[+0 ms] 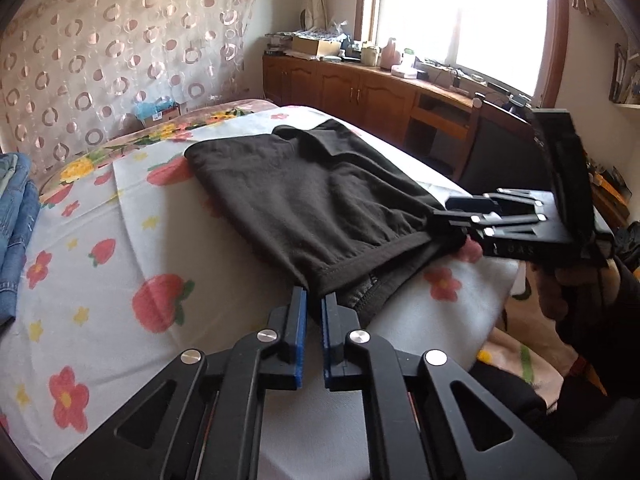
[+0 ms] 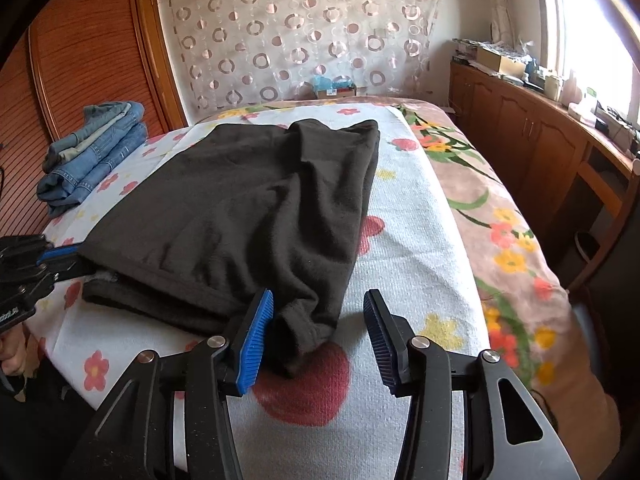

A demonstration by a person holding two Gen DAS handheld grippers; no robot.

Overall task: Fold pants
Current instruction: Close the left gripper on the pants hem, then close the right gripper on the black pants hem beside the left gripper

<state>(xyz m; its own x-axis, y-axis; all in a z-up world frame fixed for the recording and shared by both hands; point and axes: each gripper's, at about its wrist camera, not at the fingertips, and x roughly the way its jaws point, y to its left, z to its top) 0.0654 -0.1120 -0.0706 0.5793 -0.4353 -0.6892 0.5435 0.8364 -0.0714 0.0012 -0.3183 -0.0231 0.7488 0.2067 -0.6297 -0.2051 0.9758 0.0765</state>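
The dark brown pants lie folded on the flowered bed sheet, with their near edge by the bed's front. My left gripper is shut on the near left corner of the pants' top layer. In the right wrist view the pants show as a folded stack. My right gripper is open, its jaws wide apart around the pants' near right corner, with the left blue pad touching the cloth. The right gripper also shows in the left wrist view at the pants' edge. The left gripper shows at the far left of the right wrist view.
A stack of folded blue jeans lies at the bed's left side. A wooden cabinet with clutter runs under the window on the right. A patterned curtain hangs behind the bed. A pink floral blanket covers the bed's right side.
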